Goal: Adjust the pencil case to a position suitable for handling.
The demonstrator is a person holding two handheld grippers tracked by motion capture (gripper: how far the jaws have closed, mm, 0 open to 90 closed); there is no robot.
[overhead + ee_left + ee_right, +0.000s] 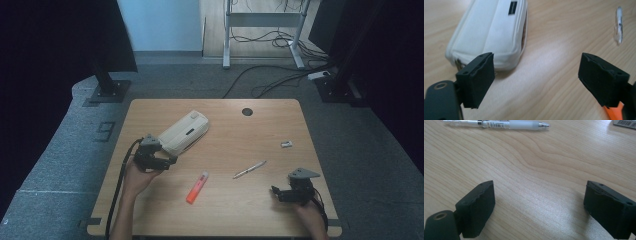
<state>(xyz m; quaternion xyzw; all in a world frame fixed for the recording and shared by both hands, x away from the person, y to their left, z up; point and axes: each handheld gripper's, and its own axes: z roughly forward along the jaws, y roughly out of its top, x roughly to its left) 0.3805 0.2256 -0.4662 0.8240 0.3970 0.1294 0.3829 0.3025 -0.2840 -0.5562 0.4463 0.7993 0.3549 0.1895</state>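
A white zipped pencil case (183,132) lies on the wooden table (230,125), left of middle. My left gripper (170,161) hovers just in front of its near end, open, with nothing between the jaws. In the left gripper view the case (491,30) lies beyond the left jaw, apart from it. An orange highlighter (197,187) lies near the front, and its tip (614,113) peeks out under the right jaw. A clear pen (249,169) lies at the middle. My right gripper (275,191) rests open at the front right, with the pen (496,124) beyond it.
A small grey eraser-like block (286,144) lies at the right, its edge (625,123) at the top corner of the right gripper view. A round cable hole (247,111) sits near the far edge. Stands and cables are on the floor beyond.
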